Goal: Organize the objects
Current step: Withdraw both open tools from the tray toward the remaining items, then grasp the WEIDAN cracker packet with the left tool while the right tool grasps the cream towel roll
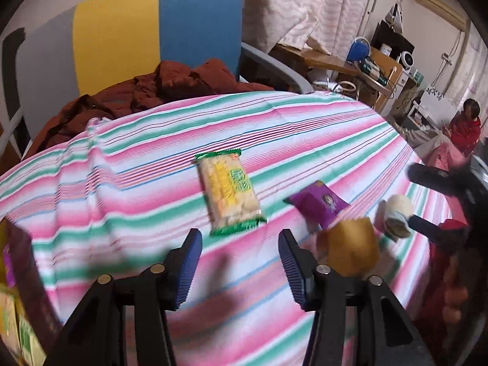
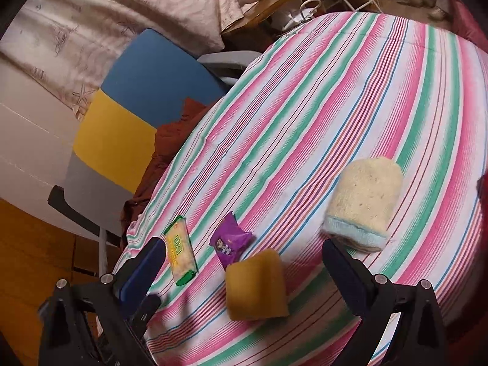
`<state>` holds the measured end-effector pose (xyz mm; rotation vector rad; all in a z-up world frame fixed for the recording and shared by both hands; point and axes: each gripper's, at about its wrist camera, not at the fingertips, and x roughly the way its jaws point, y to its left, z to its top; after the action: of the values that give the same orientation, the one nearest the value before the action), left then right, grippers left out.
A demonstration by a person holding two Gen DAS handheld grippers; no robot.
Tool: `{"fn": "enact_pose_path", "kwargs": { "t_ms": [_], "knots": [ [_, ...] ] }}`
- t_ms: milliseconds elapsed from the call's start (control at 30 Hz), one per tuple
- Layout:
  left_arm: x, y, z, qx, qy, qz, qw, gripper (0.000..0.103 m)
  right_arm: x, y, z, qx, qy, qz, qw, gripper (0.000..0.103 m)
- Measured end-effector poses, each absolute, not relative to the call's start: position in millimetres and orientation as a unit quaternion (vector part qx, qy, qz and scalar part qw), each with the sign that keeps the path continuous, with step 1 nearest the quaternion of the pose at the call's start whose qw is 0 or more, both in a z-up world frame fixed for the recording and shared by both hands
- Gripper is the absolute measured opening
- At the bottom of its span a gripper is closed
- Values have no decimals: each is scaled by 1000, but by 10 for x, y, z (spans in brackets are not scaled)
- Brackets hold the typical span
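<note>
On the striped cloth (image 1: pixel 305 128) lie a green-edged cracker packet (image 1: pixel 228 193) (image 2: pixel 180 251), a purple snack packet (image 1: pixel 318 202) (image 2: pixel 230 244), a yellow-brown sponge block (image 1: pixel 355 250) (image 2: pixel 256 286) and a cream knitted roll with a pale blue cuff (image 1: pixel 395 216) (image 2: pixel 363 204). My left gripper (image 1: pixel 241 262) hovers open just short of the cracker packet, nothing between its fingers. My right gripper (image 2: pixel 244 274) is open above the table, the sponge block in view between its fingers. In the left wrist view the right gripper (image 1: pixel 439 207) shows at the right edge.
A box with purple and yellow packaging (image 1: pixel 18 299) sits at the lower left. Behind the table stands a chair with a yellow and blue back (image 1: pixel 158 33) (image 2: pixel 134 116) holding a rust-red garment (image 1: pixel 170 88). A person in red (image 1: pixel 466 128) sits far right near cluttered desks (image 1: pixel 360 64).
</note>
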<state>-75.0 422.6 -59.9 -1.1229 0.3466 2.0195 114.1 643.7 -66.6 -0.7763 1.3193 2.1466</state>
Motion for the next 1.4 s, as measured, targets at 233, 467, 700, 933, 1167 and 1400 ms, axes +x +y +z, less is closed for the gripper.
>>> {"fn": "enact_pose_path", "kwargs": {
  "t_ms": [233, 467, 700, 933, 1167, 1400],
  "knots": [
    [-1014, 4571, -793, -452, 147, 795, 376, 55, 1061, 6398, -655, -293, 477, 796, 230, 103],
    [-1244, 4864, -1012, -472, 156, 792, 355, 55, 1036, 6414, -681, -295, 478, 798, 220, 103],
    [-1324, 5009, -1194, -448, 185, 802, 349, 60, 1040, 6417, -702, -298, 481, 795, 219, 103],
    [-1273, 4964, -1221, -422, 184, 808, 366, 63, 1027, 6421, -729, -307, 486, 788, 220, 103],
    [-1220, 4908, -1194, -424, 194, 805, 366, 48, 1004, 6423, -744, -318, 476, 788, 228, 103],
    [-1001, 4718, -1190, -421, 211, 805, 361, 48, 1003, 6434, -768, -325, 472, 785, 236, 103]
  ]
}}
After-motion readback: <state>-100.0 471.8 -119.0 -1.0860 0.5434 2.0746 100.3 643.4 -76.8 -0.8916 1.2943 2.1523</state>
